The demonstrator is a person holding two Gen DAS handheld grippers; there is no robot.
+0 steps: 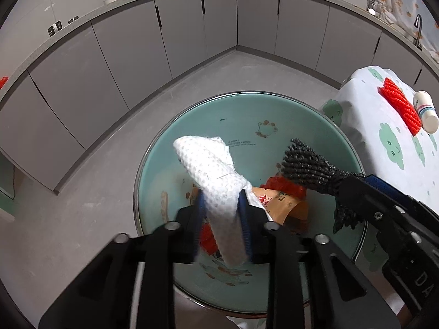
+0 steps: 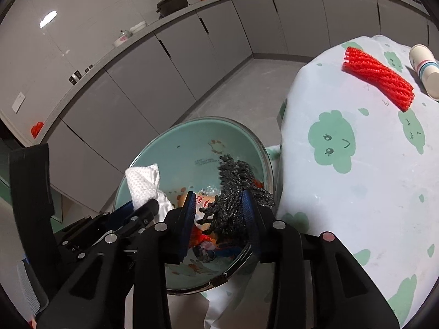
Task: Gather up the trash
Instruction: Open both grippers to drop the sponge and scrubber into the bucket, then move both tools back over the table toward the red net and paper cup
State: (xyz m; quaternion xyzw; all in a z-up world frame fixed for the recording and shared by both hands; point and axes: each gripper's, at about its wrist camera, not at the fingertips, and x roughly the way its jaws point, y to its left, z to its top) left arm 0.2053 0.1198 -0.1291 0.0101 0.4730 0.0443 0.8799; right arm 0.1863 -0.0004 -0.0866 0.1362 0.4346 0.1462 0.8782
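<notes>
Looking along our left tongs (image 1: pixel 221 200), what do we have?

– We have a white foam net (image 1: pixel 211 170) standing up between the blue pads. They are set narrow and touch it on both sides, so we count it as held.

– And where is it?

– We hold it over the green basin (image 1: pixel 247 115), which stands on the floor just beside the desk (image 2: pixel 356 192). The net's upper end leans toward the far wall of the basin.

– What about our right tongs (image 2: pixel 219 200)?

– Those are narrow too, with a black foam net (image 2: pixel 233 181) between the pads. From the left camera we see it fan out past the fingertips, also over the basin.

– Do we see anything in the basin already?

– We see an orange wrapper (image 1: pixel 277 205) with a red foam piece (image 1: pixel 288 185) lying against it, near the bottom. More scraps lie under our tongs, but we cannot tell what they are.

– And on the desk?

– On its cloth with green clouds we see a red foam net (image 2: pixel 378 76) lying flat, and a paper cup (image 2: pixel 424 65) on its side just beside it. Both are well apart from our tongs.

– Behind all that?

– We see grey cabinets (image 1: pixel 137 63) running round the corner of the kitchen.
</notes>
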